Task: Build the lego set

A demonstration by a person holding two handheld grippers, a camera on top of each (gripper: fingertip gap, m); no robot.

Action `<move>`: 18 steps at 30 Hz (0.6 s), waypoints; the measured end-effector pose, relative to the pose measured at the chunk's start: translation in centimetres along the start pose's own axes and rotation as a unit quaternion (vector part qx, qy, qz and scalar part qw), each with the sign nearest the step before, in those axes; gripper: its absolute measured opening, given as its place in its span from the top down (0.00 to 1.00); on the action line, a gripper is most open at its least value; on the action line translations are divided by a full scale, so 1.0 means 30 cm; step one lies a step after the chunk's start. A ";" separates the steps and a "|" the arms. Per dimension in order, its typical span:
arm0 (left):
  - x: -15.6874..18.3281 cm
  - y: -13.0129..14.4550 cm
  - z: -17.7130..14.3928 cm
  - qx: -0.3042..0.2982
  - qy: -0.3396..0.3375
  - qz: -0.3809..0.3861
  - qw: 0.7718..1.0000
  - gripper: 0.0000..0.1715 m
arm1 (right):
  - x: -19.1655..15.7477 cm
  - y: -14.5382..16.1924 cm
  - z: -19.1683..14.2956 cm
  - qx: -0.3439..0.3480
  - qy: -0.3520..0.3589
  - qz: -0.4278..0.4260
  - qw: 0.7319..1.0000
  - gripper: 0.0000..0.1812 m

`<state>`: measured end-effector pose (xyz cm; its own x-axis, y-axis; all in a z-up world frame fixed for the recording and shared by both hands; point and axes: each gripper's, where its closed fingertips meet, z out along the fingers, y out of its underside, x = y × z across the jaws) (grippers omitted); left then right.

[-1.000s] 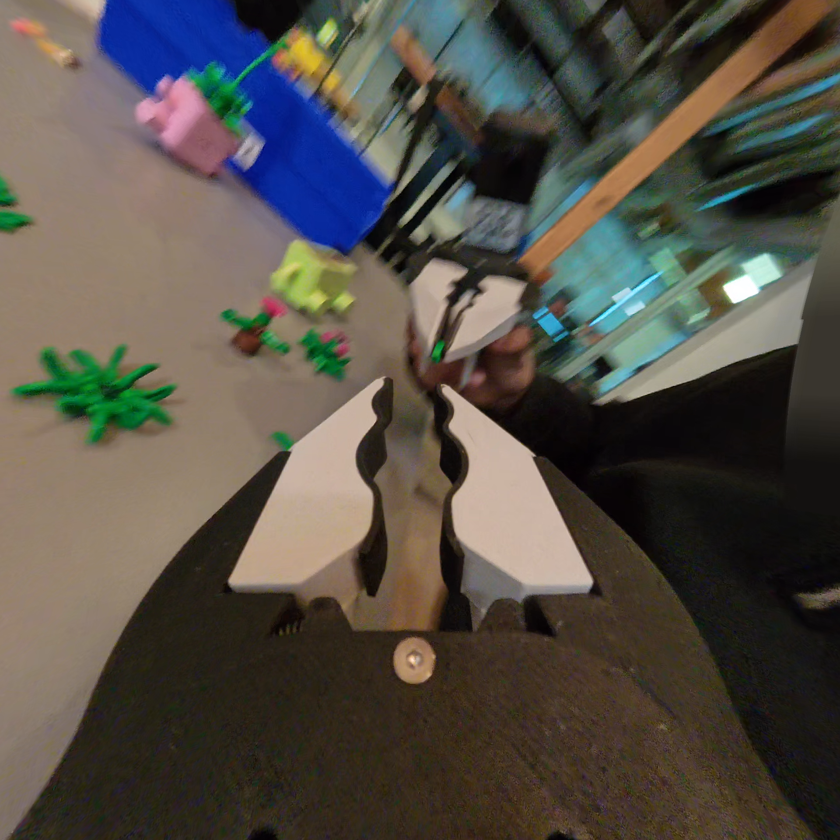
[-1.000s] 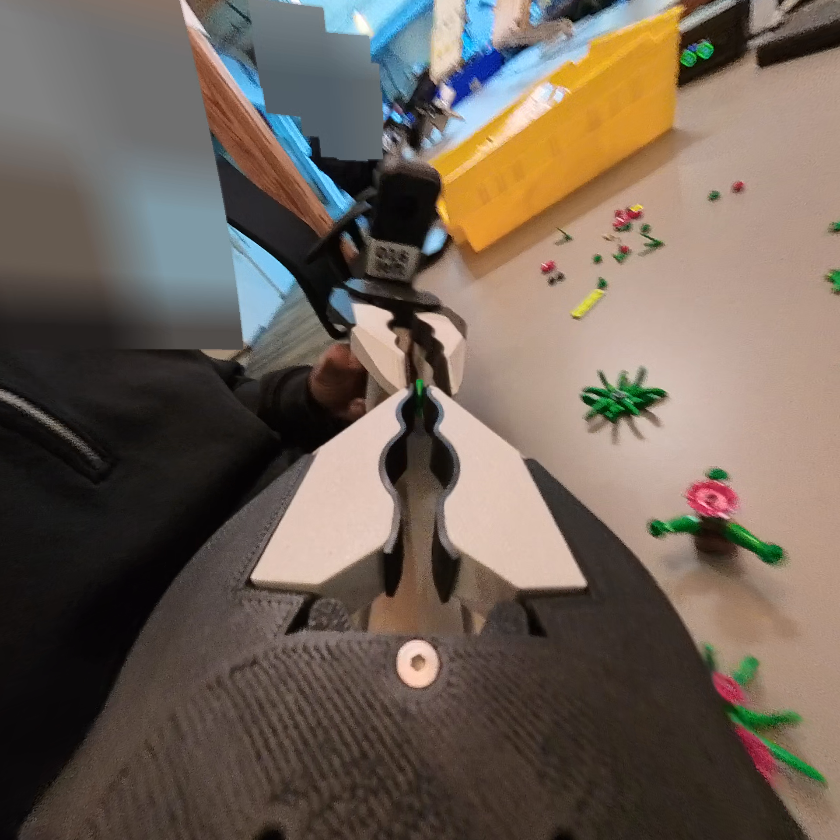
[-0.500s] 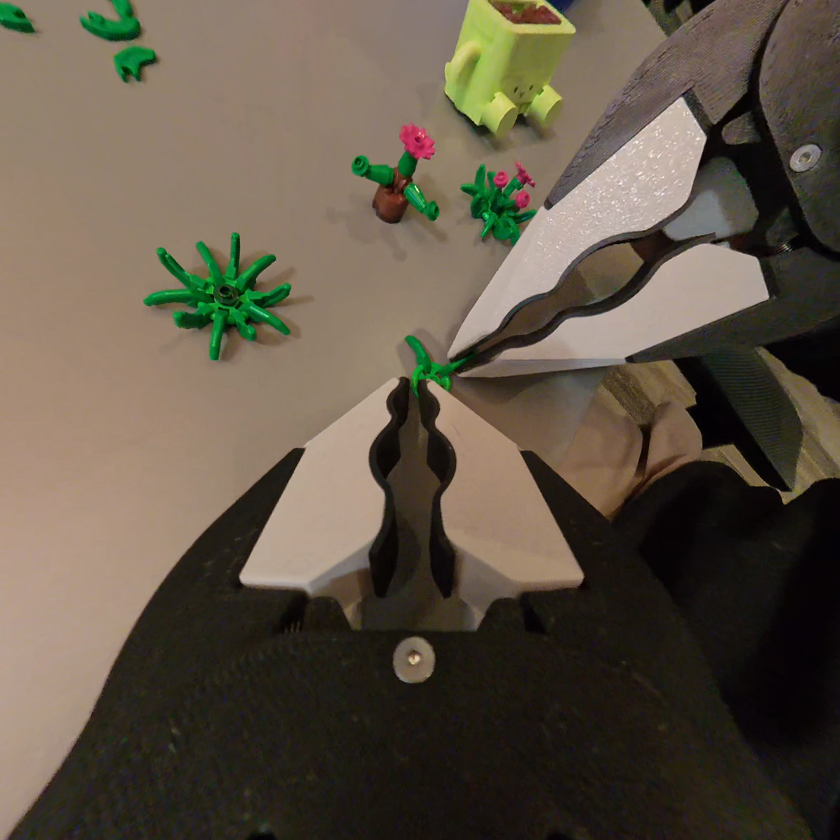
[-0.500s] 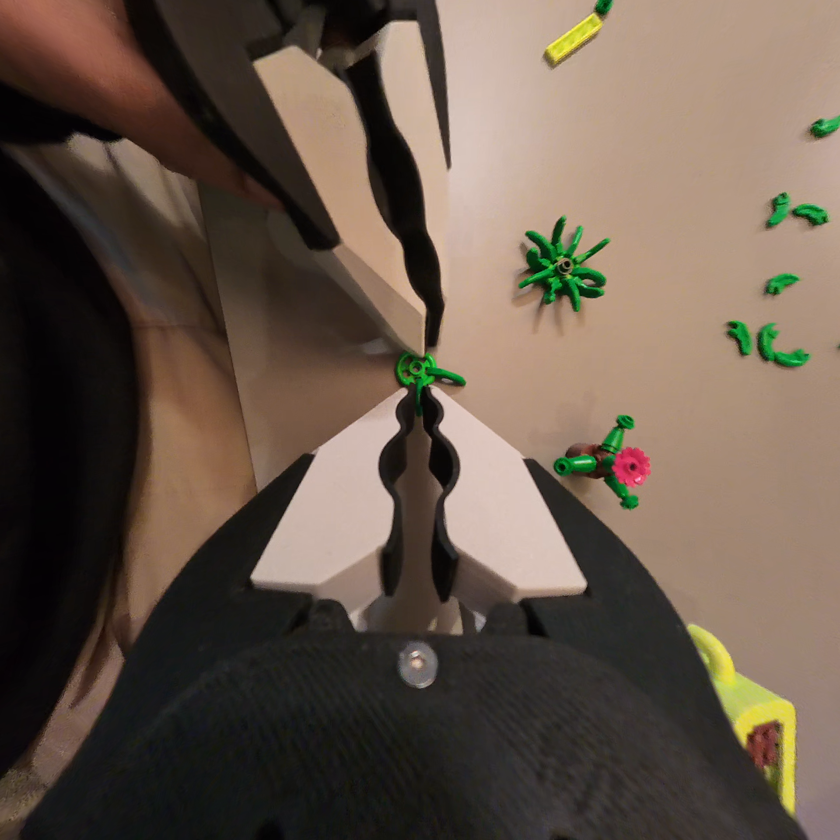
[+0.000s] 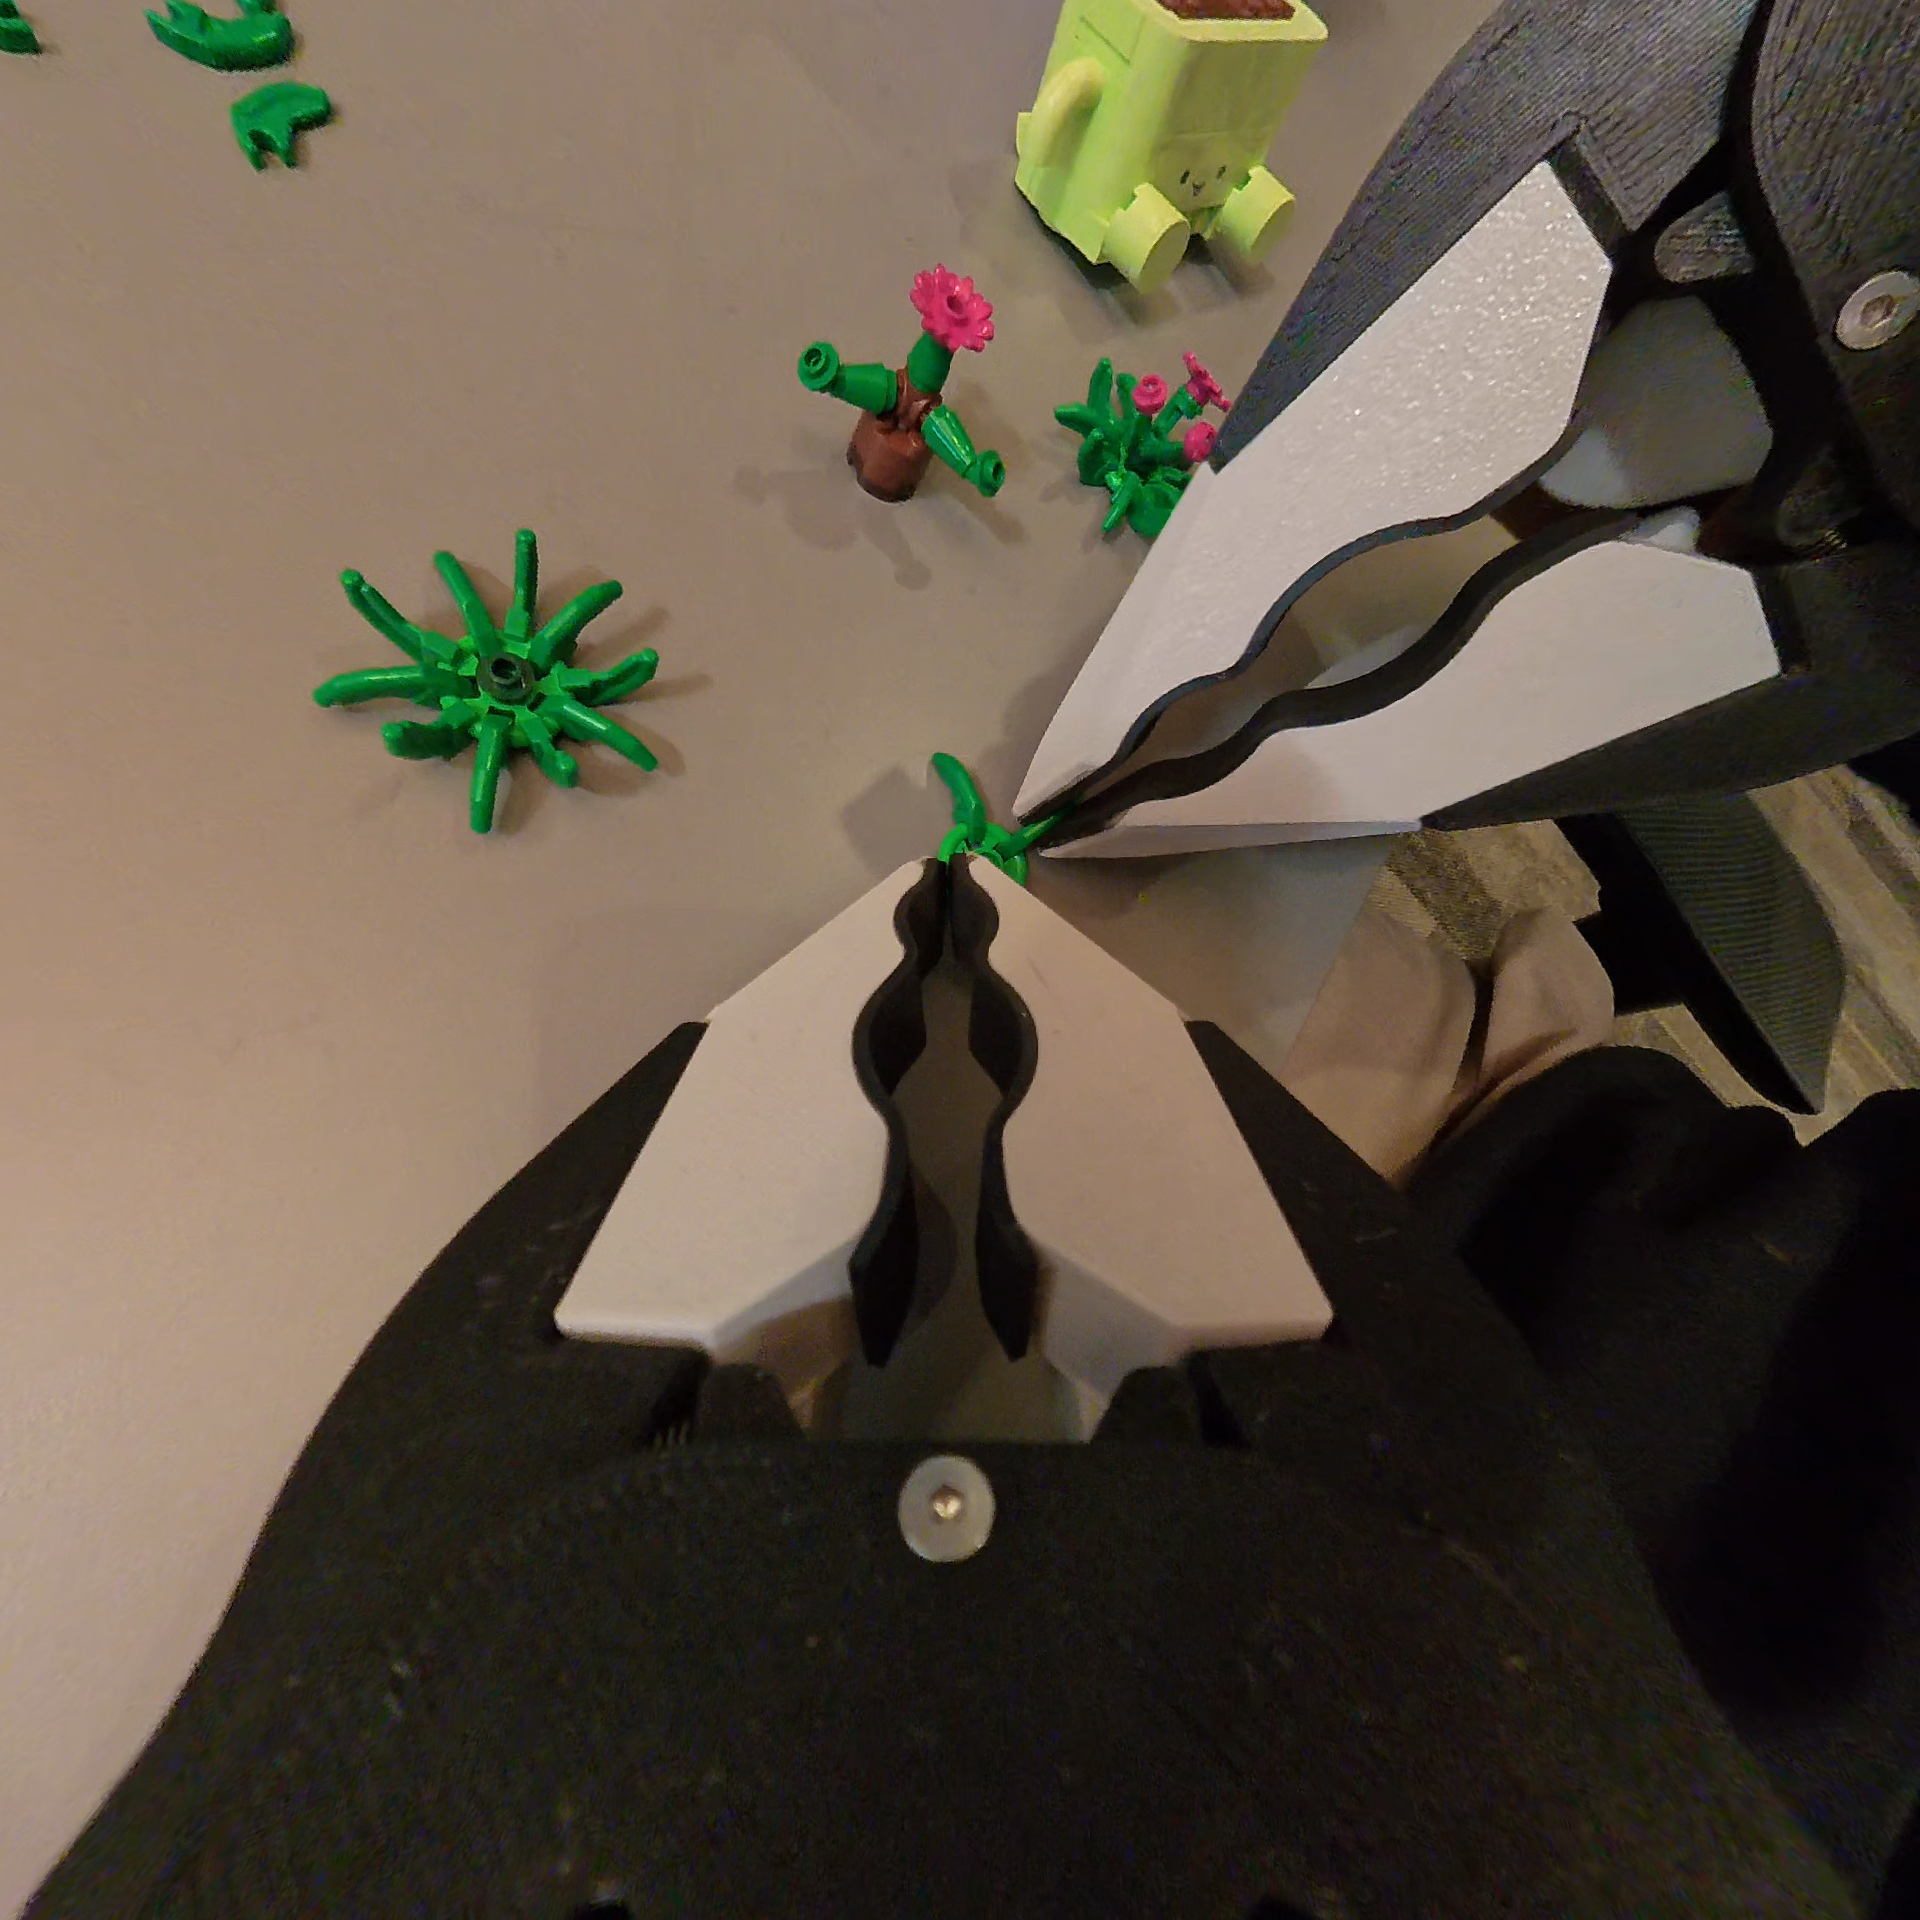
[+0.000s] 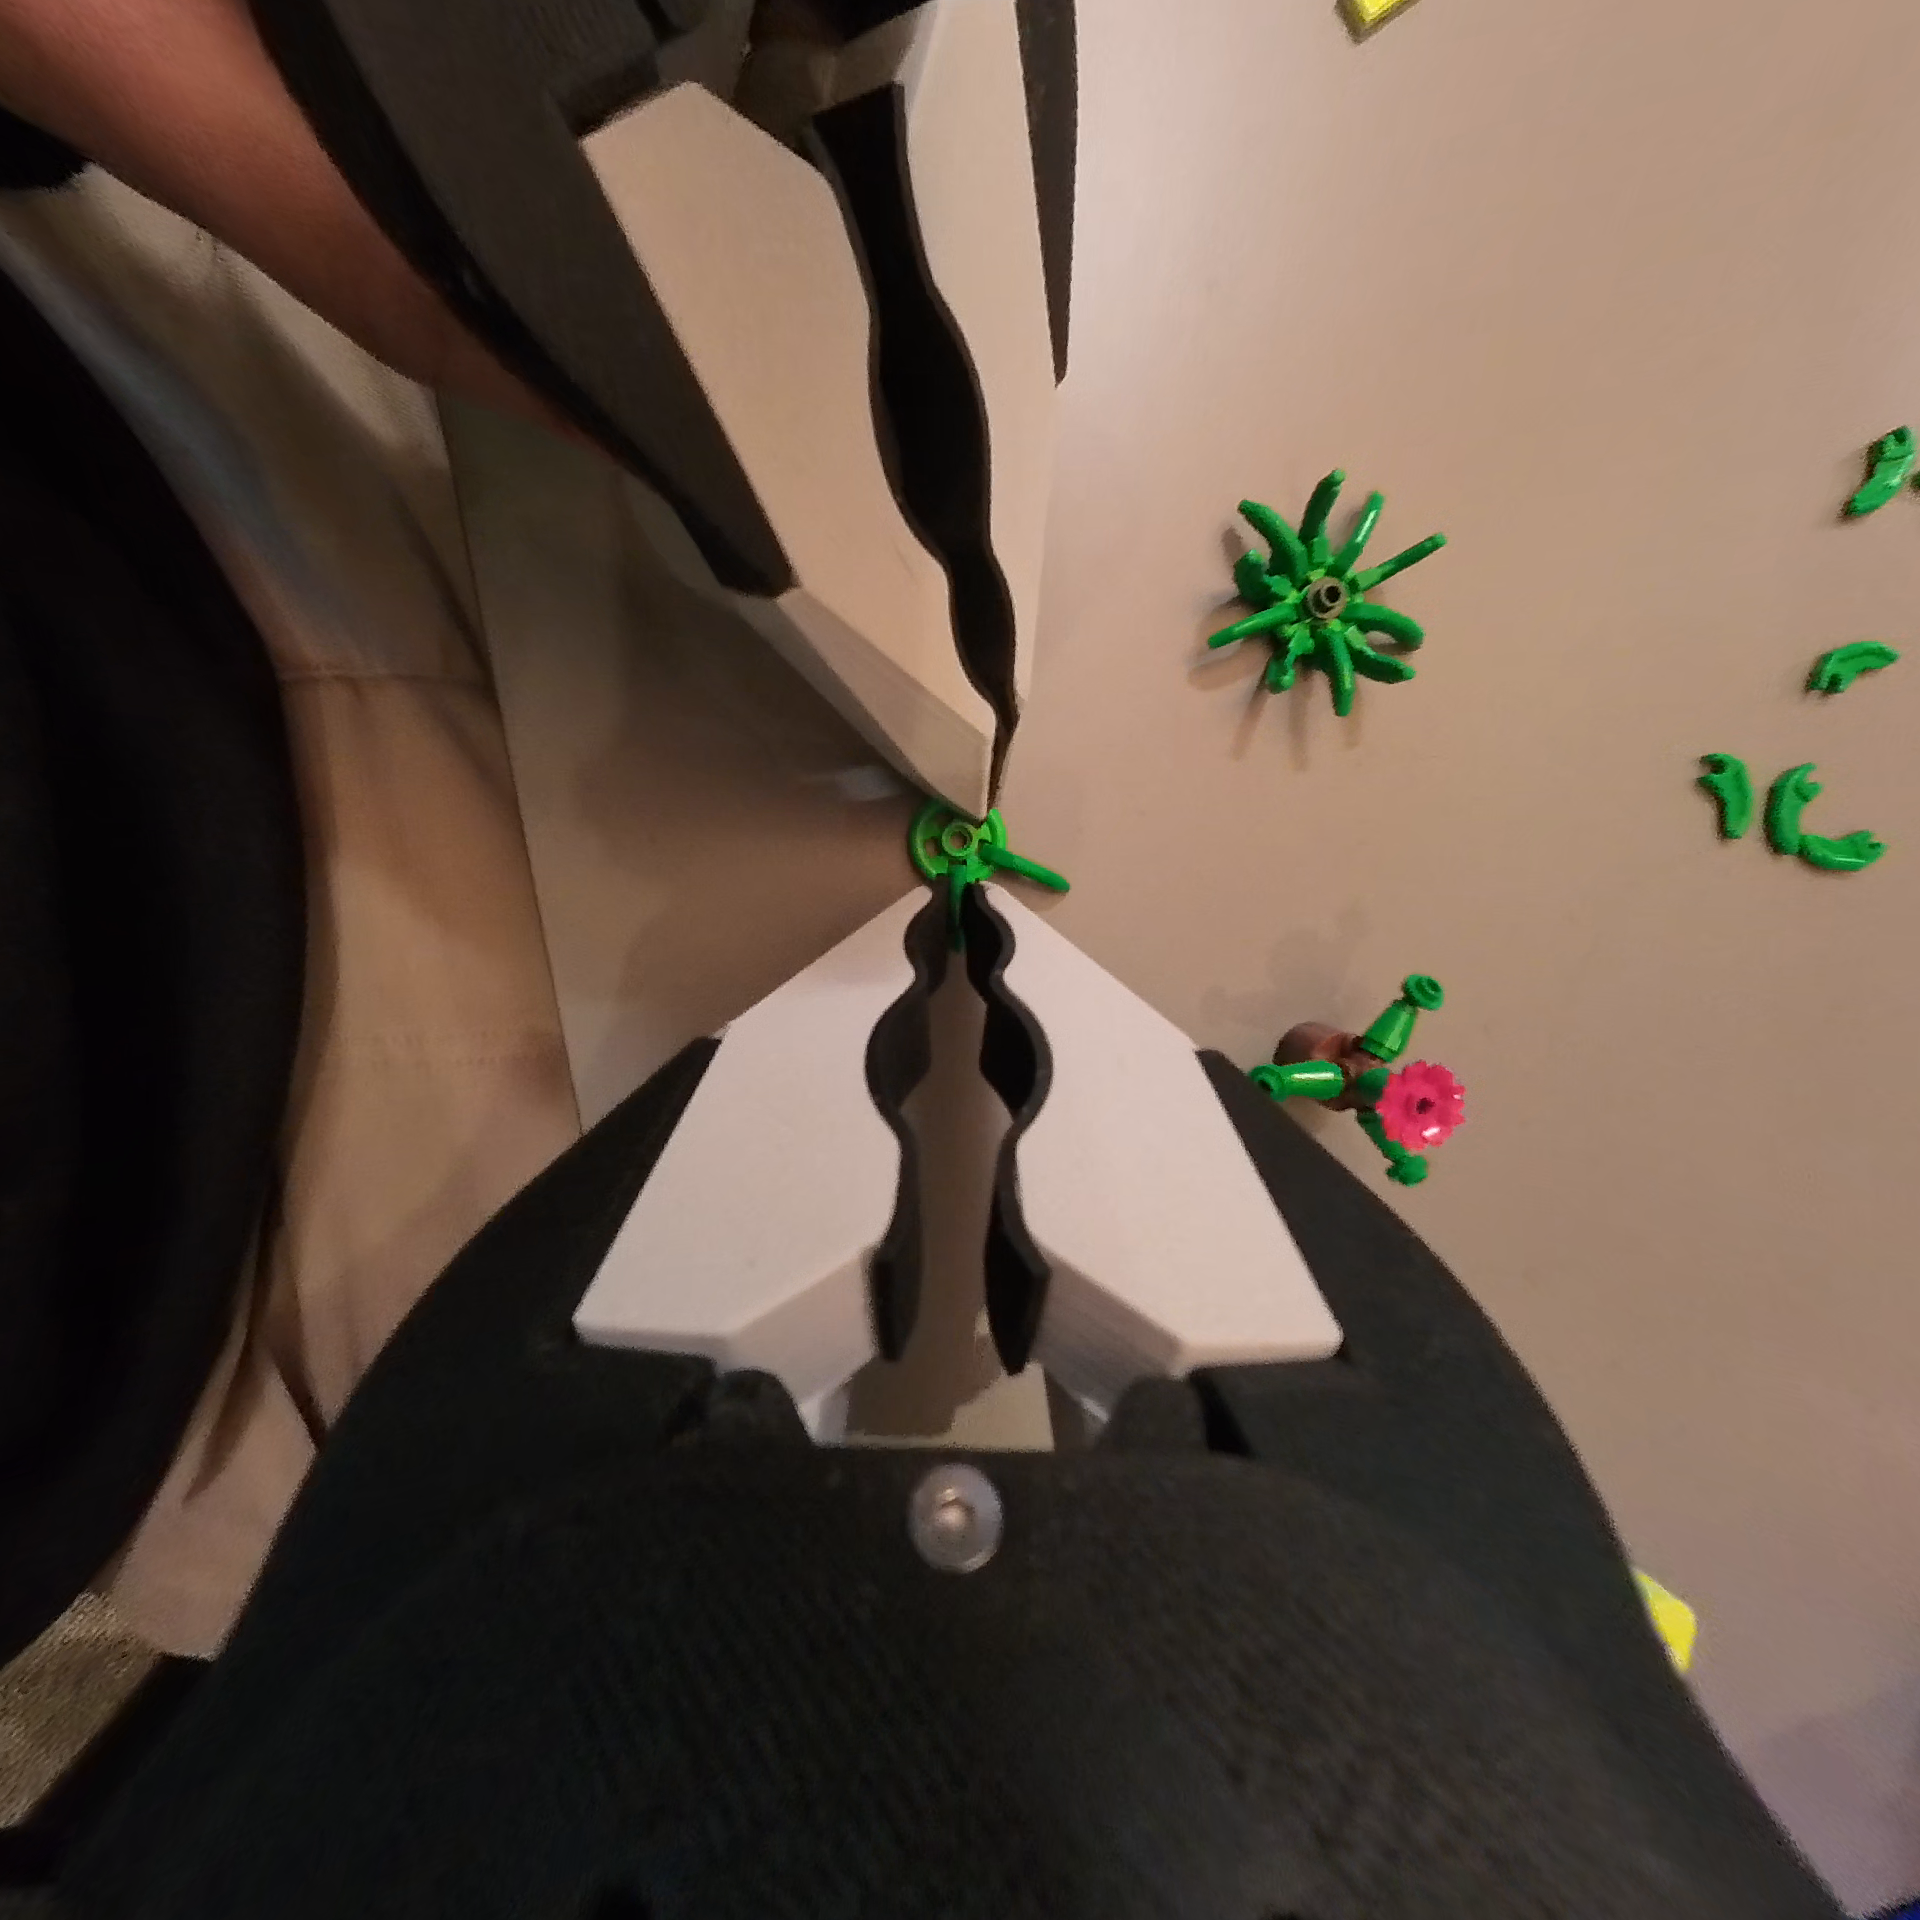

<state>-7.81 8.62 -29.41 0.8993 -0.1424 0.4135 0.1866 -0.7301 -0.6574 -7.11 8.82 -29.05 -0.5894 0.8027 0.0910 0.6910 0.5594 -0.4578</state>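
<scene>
A small green ring piece [image 6: 948, 834] with a thin leaf [image 6: 1029, 868] sticking out of it hangs between both grippers, near the table's edge. It also shows in the left wrist view [image 5: 971, 821]. My left gripper [image 5: 951, 871] is shut on the ring's rim. In the right wrist view the left gripper [image 6: 992, 795] comes down from above. My right gripper [image 6: 961, 906] is shut on a second green leaf [image 6: 956, 902] that meets the ring. In the left wrist view the right gripper [image 5: 1029, 826] comes in from the right.
On the grey table [image 5: 260, 935] stand a spiky green plant [image 5: 494, 675], a brown stem with a pink flower [image 5: 914, 405], a small bush with pink buds [image 5: 1138, 447] and a lime green pot [image 5: 1164, 145]. Loose green leaves [image 6: 1787, 821] lie farther off. A person's leg [image 5: 1455, 1018] is beside the table edge. Less than 4 cm separates the two grippers' tips.
Both grippers have swung from pointing across the room down over the table. The left gripper has shut on the ring. Since half a second ago they have hardly moved.
</scene>
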 end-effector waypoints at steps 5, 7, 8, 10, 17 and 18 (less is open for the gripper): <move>0.000 0.002 0.000 -0.001 0.001 -0.002 1.000 0.98 | 0.000 0.001 0.002 -0.025 -0.009 -0.002 1.000 1.00; -0.001 0.001 0.000 -0.001 0.001 -0.003 1.000 0.98 | -0.001 0.001 0.003 -0.031 -0.016 0.007 0.999 1.00; -0.001 0.001 0.000 -0.001 0.001 -0.003 1.000 0.98 | -0.001 0.002 0.004 -0.033 -0.017 0.009 0.999 1.00; 0.000 0.000 0.000 0.000 -0.003 0.001 1.000 0.98 | -0.001 0.004 0.006 -0.040 -0.020 0.013 0.999 1.00; -0.001 0.002 0.000 -0.006 -0.007 -0.003 1.000 0.98 | -0.003 0.007 0.009 -0.065 -0.027 0.026 0.997 1.00; 0.000 0.005 0.000 -0.009 -0.007 -0.003 1.000 0.97 | -0.004 0.013 0.013 -0.073 -0.029 0.027 0.997 1.00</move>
<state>-7.78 8.51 -29.52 0.9036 -0.1297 0.4084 0.1841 -0.7431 -0.6434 -6.94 8.87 -29.59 -0.5698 0.8216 0.0169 0.7734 0.5430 -0.3271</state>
